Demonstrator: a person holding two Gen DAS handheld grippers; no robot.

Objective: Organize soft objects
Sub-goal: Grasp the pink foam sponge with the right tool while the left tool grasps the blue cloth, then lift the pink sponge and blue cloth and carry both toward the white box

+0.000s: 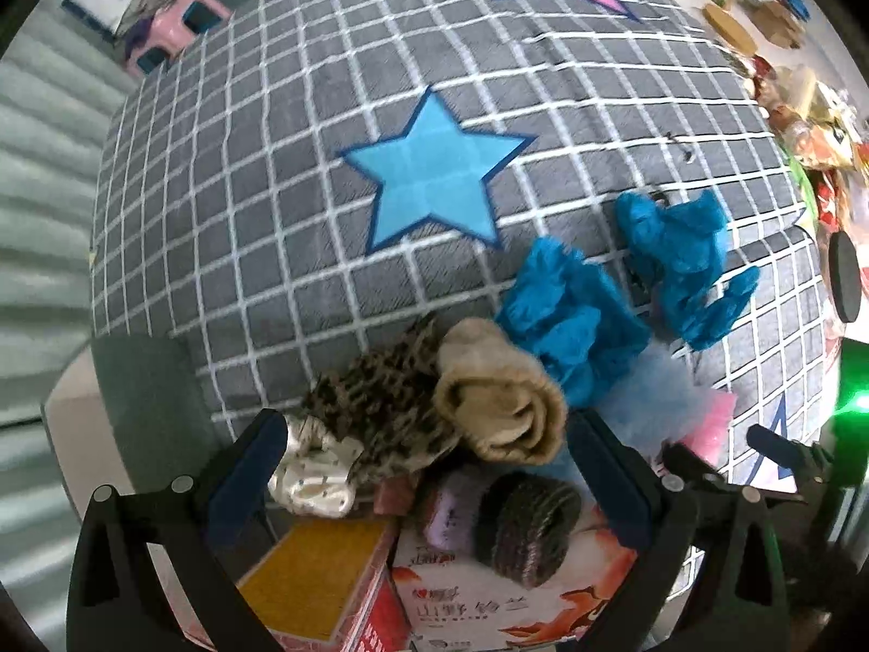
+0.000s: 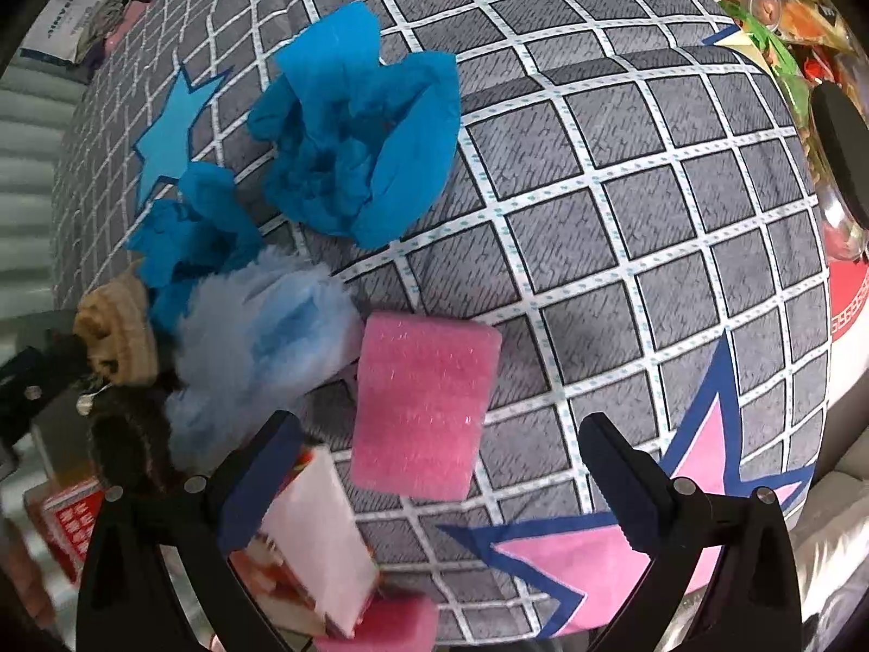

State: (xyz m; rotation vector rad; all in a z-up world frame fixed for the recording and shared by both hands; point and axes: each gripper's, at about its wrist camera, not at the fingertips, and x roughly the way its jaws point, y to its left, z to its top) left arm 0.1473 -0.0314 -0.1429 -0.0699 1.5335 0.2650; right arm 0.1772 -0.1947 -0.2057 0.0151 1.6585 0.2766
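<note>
Grey checked bedding (image 1: 282,206) with blue and pink stars covers the surface in both views. At its near edge, soft things spill over an open cardboard box (image 1: 510,597) printed with red fish and Chinese characters; the writing is too small and warped to read with confidence.

Piled at the box mouth are a rolled beige sock (image 1: 499,402), a leopard-print cloth (image 1: 380,407), a cream satin scrunchie (image 1: 312,467), a dark ribbed roll (image 1: 524,527) and a small purple piece (image 1: 448,516).

Two crumpled blue cloths (image 2: 358,146) lie on the bedding behind the pile, one farther back, with a pale blue fluffy piece (image 2: 266,348) beside the nearer one. A pink sponge (image 2: 423,407) rests on the bedding just right of the fluff.

Left gripper (image 1: 429,467): jaws spread wide, holding nothing, framing the pile at the box.

Right gripper (image 2: 440,462): jaws spread wide, empty, with the pink sponge between and just beyond them.

A red box (image 2: 70,521) with white lettering sits at the lower left of the right view, unreadable.
</note>
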